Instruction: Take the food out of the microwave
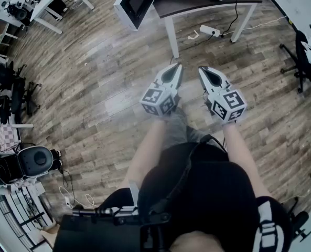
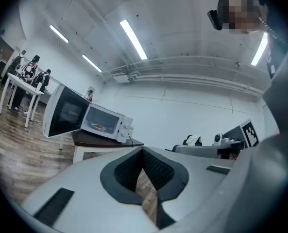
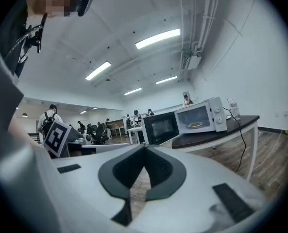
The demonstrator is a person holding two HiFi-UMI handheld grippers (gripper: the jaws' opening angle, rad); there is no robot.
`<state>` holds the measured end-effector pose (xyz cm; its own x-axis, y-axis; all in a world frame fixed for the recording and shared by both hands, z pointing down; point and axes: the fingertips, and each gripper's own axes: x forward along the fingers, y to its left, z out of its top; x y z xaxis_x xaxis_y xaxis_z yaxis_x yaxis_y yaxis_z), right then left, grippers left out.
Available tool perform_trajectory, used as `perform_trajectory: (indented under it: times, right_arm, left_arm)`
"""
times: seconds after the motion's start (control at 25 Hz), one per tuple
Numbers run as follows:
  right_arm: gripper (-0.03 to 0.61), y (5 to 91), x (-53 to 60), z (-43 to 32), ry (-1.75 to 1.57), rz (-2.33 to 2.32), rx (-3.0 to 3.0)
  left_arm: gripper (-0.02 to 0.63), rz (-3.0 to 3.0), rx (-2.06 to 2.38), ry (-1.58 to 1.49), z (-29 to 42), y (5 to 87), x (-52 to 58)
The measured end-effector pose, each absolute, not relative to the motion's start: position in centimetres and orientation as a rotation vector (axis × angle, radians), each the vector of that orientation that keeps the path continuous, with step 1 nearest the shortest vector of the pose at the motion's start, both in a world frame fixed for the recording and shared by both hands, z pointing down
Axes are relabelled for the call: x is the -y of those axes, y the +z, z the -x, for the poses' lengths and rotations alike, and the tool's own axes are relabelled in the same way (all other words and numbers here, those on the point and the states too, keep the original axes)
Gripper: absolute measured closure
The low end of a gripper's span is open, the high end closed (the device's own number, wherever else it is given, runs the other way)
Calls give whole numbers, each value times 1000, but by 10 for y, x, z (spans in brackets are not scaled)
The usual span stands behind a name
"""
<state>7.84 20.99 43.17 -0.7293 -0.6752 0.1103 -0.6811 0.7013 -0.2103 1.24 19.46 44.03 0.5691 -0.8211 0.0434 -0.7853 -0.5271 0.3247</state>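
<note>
Your left gripper [image 1: 174, 68] and right gripper [image 1: 204, 70] are held out side by side above the floor [image 1: 92, 88], both clenched tight with nothing between the jaws. The step in hand looks like the approach. The microwave [image 3: 202, 114] stands on the table [image 1: 197, 5] well ahead, its door [image 3: 158, 126] open to the left. The food [image 3: 195, 125] shows as a small yellowish patch inside. Walk closer before you reach, and spread one gripper's jaws only once you face the cavity. Stay clear of the door, and lift the food out level so nothing slides. Both hands point forward and roughly level, jaws toward the table, with your forearms extended almost parallel.
</note>
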Motion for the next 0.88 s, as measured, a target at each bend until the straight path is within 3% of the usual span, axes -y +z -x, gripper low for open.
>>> perform_trajectory:
  times: [0.88]
  right_arm:
    - [581, 433, -42, -32, 352, -1207, 2844]
  left_arm:
    - [614, -2530, 1293, -107, 27, 445, -26]
